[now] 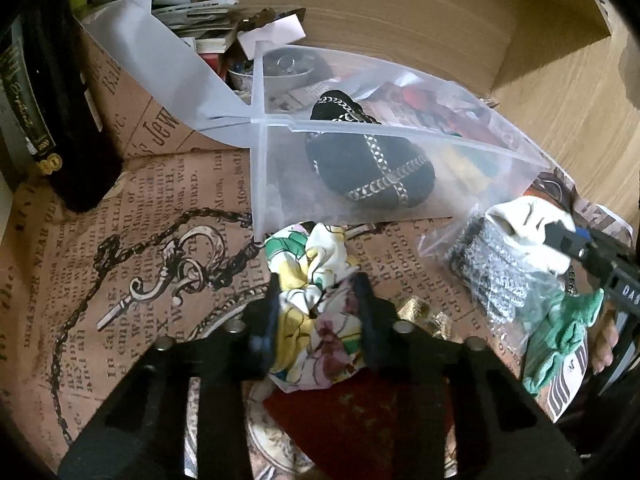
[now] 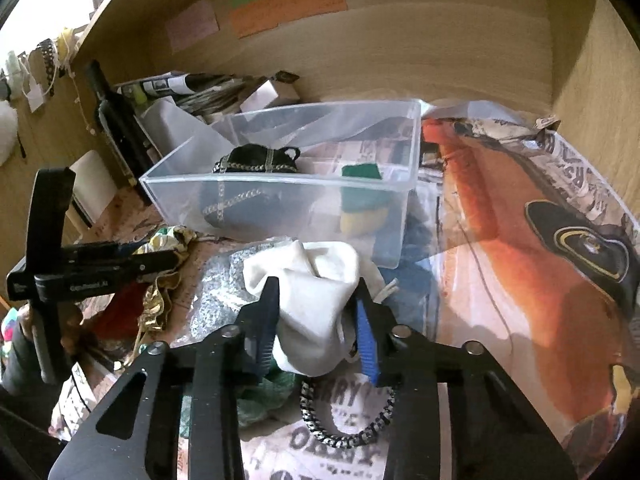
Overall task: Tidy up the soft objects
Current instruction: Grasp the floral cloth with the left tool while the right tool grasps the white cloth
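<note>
A dark bottle (image 1: 60, 92) stands on newspaper-print paper (image 1: 132, 208) beside stacked magazines (image 1: 200, 20).

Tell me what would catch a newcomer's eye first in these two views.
Each gripper is clamped on bunched fabric: the left gripper on a floral scrunchie, the right gripper on a white cloth. Just beyond stands a clear plastic bin holding a black chain-trimmed pouch.

Black gripper (image 2: 316, 316), blue-lined jaws.
</note>
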Motion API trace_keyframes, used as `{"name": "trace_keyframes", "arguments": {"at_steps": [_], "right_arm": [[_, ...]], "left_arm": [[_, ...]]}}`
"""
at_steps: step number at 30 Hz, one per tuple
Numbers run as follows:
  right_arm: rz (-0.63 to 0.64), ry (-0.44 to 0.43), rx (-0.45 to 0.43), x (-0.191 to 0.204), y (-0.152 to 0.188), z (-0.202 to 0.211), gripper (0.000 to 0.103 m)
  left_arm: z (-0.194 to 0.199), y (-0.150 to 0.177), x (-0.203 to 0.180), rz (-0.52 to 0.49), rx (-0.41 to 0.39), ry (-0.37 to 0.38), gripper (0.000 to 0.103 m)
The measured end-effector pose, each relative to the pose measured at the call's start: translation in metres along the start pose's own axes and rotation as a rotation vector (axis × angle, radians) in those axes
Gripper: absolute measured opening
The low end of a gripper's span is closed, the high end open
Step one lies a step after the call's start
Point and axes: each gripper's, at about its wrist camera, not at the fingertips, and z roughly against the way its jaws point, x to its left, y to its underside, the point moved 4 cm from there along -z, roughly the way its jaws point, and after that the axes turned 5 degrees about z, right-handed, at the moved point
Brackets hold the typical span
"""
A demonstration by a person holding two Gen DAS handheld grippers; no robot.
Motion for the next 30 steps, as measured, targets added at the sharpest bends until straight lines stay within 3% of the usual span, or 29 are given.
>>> {"name": "trace_keyframes", "arguments": {"at_steps": [4,20,24,30], "right_arm": [[-0.010,0.011,-0.041,-0.005,-0.005,0.011,0.027],[0.031,0.039,-0.260,0.002,-0.049,0.066,0.027],[0.044,0.027,-0.308,0.008,-0.066,0.065,0.027],[0.079,0.008,-0.331,0.020,-0.092,0.052,0.027]], "left_arm": [[0.010,0.001,-0.004,-0.005,-0.019,0.002,0.023],[0.087,-0.044,-0.028,-0.038,-0.254,0.037,0.023],[0.091,-0.063,-0.031,-0.045,-0.301,0.021,0.023],[0.078,-0.086,-0.036,-0.051,-0.294,0.026,0.023]]}}
